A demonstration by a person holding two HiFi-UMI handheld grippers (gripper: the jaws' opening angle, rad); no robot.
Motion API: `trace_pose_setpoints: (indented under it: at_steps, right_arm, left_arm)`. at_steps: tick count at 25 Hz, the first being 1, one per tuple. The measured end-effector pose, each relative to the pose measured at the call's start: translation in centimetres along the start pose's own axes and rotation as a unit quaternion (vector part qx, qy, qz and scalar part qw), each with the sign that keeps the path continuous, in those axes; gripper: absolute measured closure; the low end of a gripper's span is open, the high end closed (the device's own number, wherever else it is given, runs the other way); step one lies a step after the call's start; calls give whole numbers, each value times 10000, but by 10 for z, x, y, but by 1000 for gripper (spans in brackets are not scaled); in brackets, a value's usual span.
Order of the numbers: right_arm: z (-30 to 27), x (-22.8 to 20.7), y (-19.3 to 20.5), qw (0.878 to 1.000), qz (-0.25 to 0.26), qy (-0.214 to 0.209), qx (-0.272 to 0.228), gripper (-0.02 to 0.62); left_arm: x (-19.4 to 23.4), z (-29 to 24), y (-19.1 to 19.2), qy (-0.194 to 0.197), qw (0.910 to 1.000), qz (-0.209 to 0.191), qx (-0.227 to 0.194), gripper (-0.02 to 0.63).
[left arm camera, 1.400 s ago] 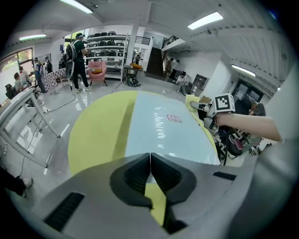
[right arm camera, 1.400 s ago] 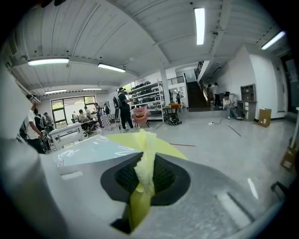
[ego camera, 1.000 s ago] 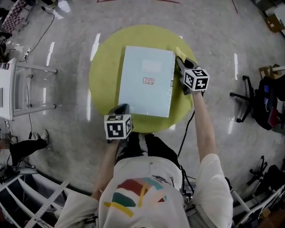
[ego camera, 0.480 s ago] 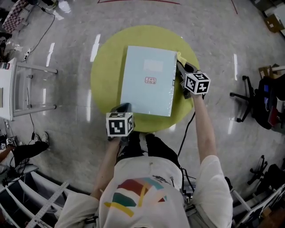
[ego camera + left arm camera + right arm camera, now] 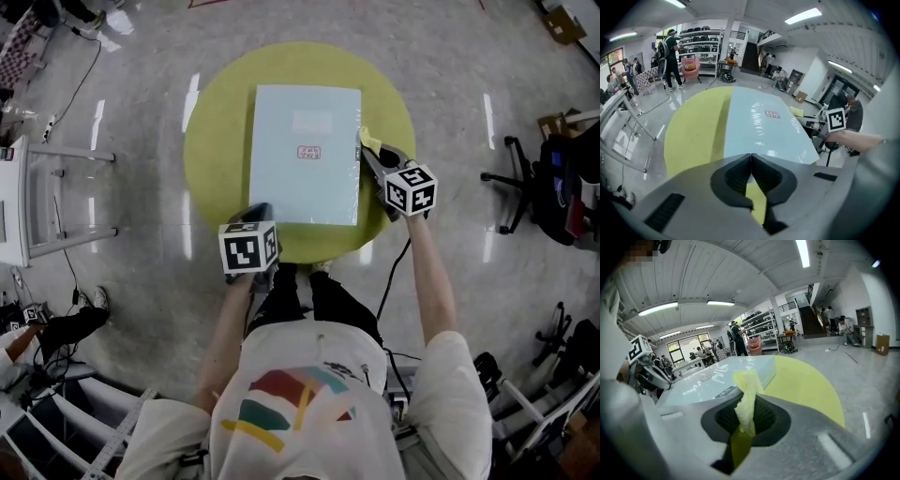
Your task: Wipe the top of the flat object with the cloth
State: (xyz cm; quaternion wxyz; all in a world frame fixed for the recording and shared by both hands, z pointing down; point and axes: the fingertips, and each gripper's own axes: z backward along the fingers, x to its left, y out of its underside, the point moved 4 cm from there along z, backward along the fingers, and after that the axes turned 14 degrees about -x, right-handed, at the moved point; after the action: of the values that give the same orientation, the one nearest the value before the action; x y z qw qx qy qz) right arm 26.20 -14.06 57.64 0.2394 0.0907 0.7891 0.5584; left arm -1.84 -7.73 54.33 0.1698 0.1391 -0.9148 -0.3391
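- Right gripper [image 5: 373,157] has its fingers [image 5: 765,417] clamped on the yellow cloth [image 5: 747,389]. Only a skinny tuft sticks out past the tips. It sits right at the right edge of the flat object [image 5: 305,155], and I honestly can't tell if it's touching the top yet.
- Biggest worry: with so little cloth showing, come in too steep and the hard tips rub that glossy top instead of the fabric. It could scuff, or just not clean anything.
- The pinch looks narrow too. If the cloth drags hard on the shiny surface, it might creep out of the grip mid-swipe.
- Left gripper [image 5: 258,216] has its fingers [image 5: 736,174] shut with nothing between them, parked at the near left corner of the flat object. It looks like it's there to pin it down, but I can't confirm it's actually pressing.
- If it isn't, or it's only on that one corner, a sideways push from the right edge could spin or slide the whole thing across the round yellow counter [image 5: 214,141].
- The near edge of the flat object is already close to the counter's rim, so a shove toward the person might tip it off.
- A thin tuft means thin stripes, so it's easy to miss patches.
- Swiping all the way over risks bumping the left gripper.
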Motion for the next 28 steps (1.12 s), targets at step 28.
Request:
trace_pose_setpoints:
  at_steps: [28]
  right_arm:
    - [128, 129, 81, 9977, -349, -211, 536, 569]
  left_arm:
    - [0, -6, 4, 25, 9993, -361, 56, 591]
